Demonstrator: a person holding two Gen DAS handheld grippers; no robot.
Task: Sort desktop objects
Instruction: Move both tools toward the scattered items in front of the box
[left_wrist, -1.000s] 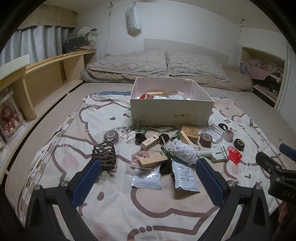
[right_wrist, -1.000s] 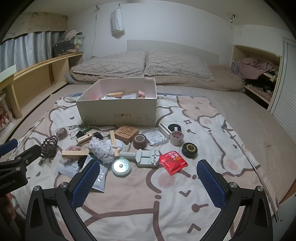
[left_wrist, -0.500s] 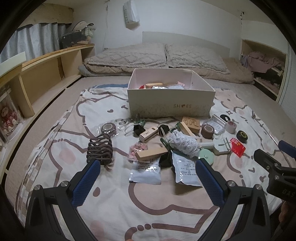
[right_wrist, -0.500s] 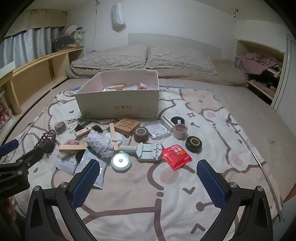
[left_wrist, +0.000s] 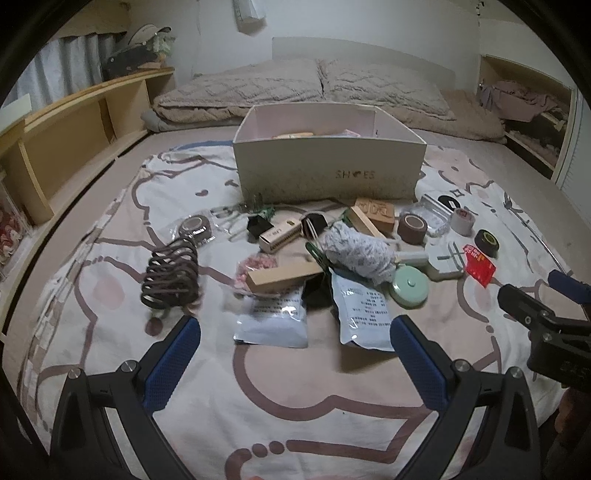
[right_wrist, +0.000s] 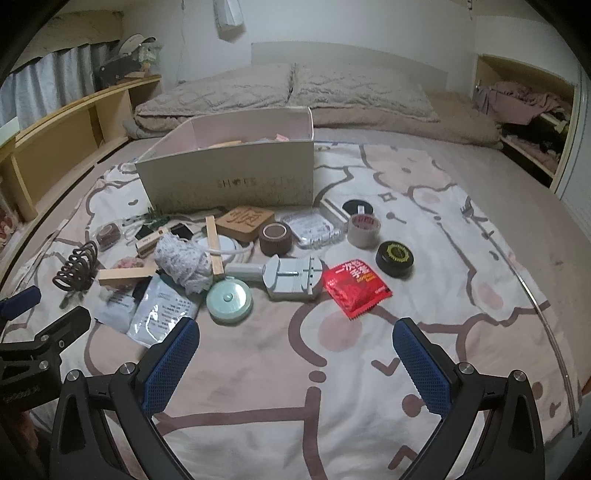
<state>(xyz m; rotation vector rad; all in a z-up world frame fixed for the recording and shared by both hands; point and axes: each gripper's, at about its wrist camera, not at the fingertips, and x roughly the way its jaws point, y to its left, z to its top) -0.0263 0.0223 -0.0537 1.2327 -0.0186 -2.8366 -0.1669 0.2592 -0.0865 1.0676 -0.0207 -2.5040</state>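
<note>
The left gripper hangs low over the patterned bedsheet, its blue-padded fingers spread wide with nothing between them; the right gripper is likewise spread and empty. Both have come nearer to the clutter than a second ago, so the objects loom larger and the shoebox sits higher in each view. Just beyond the left gripper lie two white sachets, a long wooden block and, to the left, a brown claw hair clip. Ahead of the right gripper sit a mint round case, a red packet and a black round tin further right. The open shoebox stands at the far edge of the pile, already holding a few items.
</note>
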